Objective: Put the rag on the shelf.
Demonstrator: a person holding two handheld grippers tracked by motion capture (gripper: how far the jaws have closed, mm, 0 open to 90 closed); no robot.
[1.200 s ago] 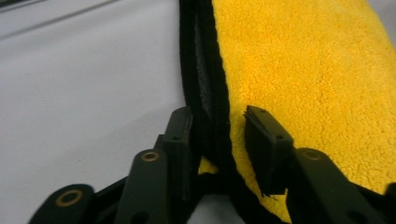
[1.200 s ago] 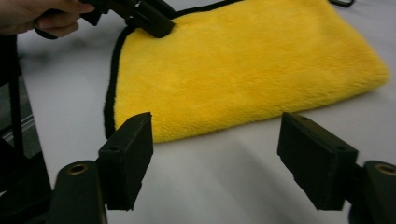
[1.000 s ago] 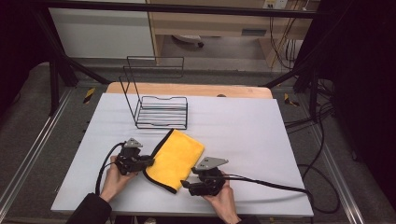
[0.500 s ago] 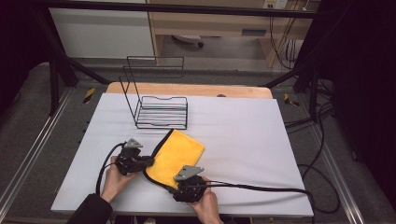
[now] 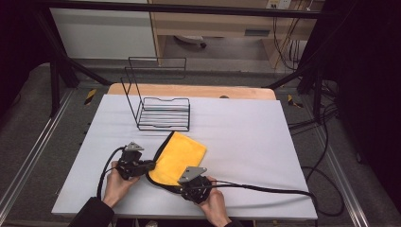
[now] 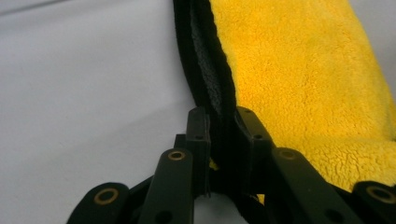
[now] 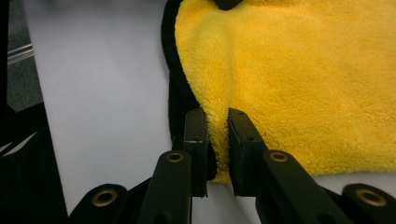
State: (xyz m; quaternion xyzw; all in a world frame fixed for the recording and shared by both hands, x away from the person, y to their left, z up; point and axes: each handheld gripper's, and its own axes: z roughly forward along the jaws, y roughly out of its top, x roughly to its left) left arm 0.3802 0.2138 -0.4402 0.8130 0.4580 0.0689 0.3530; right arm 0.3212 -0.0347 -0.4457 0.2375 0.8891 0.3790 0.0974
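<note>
A yellow plush cloth (image 5: 182, 152) with a black border lies folded on the white table cover (image 5: 246, 137), near the front. My left gripper (image 5: 152, 165) comes in from the left, and its jaws have just been closing on the cloth's black edge (image 6: 219, 93); they are shut on it (image 6: 222, 120). My right gripper (image 5: 178, 185) is at the cloth's near corner. Its jaws have just been closing too and now pinch a ridge of yellow pile (image 7: 217, 120) next to the black border (image 7: 175, 93).
A black wire rack (image 5: 163, 113) stands behind the cloth toward the back left. A wooden board (image 5: 189, 90) edges the table's far side. The right gripper's cable (image 5: 265, 189) trails right across the front. Dark metal frame legs flank the table.
The right hand slid left along the table's front to the cloth's near corner, and its jaws closed on the cloth. The left hand held still on the cloth's edge.
</note>
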